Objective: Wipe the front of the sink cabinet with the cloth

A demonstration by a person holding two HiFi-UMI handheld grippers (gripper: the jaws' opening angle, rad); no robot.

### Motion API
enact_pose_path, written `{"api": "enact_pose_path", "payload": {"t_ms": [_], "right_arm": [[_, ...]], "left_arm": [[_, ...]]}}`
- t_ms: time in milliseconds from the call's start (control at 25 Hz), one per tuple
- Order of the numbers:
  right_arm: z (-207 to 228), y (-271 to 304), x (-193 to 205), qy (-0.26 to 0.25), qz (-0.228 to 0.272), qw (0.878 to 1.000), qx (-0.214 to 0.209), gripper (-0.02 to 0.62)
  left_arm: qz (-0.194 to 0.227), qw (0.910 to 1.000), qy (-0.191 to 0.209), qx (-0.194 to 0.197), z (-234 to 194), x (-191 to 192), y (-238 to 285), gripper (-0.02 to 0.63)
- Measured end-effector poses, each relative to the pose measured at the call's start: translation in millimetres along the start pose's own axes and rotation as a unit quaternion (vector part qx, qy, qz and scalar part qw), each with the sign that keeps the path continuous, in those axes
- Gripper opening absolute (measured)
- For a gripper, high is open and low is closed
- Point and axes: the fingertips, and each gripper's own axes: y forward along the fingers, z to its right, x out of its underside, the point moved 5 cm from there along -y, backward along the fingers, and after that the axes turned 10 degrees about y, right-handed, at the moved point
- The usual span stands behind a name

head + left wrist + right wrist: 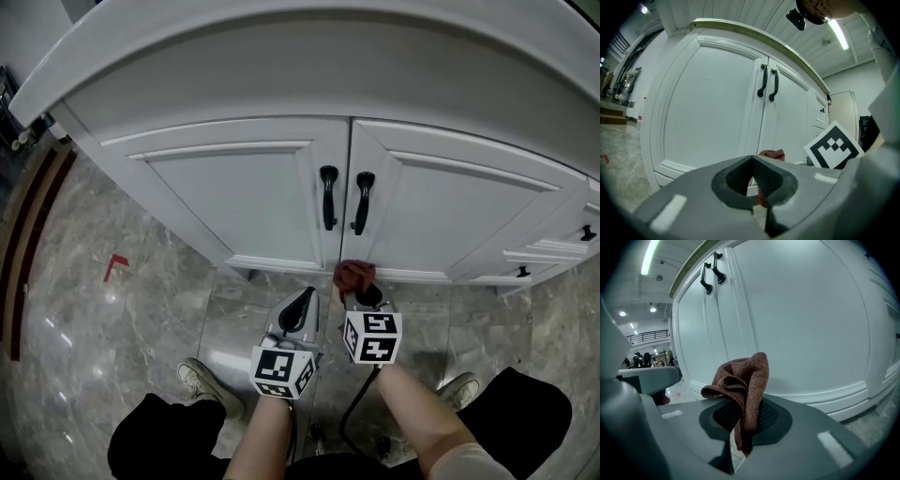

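The white sink cabinet (234,192) has two doors with black handles (329,197) at the centre seam. A reddish-brown cloth (743,380) is bunched between the jaws of my right gripper (361,286), which is shut on it. The cloth (354,274) sits low at the bottom rail of the right door (441,211), just right of the seam. My left gripper (302,305) hovers beside it, a little back from the cabinet, jaws shut with nothing between them. From the left gripper view the cloth (772,154) shows behind the jaws.
Grey marble floor (122,309) runs below the cabinet. Drawers with small black knobs (587,232) lie at the far right. The person's shoes (202,382) stand close behind the grippers. A red mark (114,266) is on the floor at left.
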Motion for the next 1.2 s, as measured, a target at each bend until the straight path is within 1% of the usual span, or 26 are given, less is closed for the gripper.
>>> {"api": "enact_pose_path", "payload": {"t_ms": [320, 560, 720, 960, 1080, 1200], "right_arm": [[62.0, -24.6, -1.8, 0.028, -0.004, 0.998, 0.053, 0.081], [103.0, -46.9, -9.3, 0.029, 0.001, 0.996, 0.087, 0.081], [138.7, -64.1, -10.0, 0.041, 0.006, 0.991, 0.125, 0.081], [185.3, -87.4, -11.0, 0.065, 0.011, 0.983, 0.174, 0.080], [196.3, -93.4, -15.8, 0.077, 0.014, 0.979, 0.189, 0.080], [189.1, -96.2, -16.0, 0.089, 0.016, 0.978, 0.190, 0.080]], "left_arm": [[0.013, 0.9993, -0.007, 0.033, 35.0, -8.4, 23.6, 0.000], [0.004, 0.9976, 0.001, 0.069, 69.7, -2.8, 40.9, 0.000], [0.007, 0.9963, -0.004, 0.086, 87.7, -1.3, 51.6, 0.000], [0.007, 0.9944, 0.003, 0.105, 110.5, -2.4, 57.7, 0.000], [0.005, 0.9930, 0.011, 0.117, 117.7, -5.5, 57.3, 0.000], [0.008, 0.9916, 0.017, 0.128, 121.3, -13.3, 56.0, 0.000]]}}
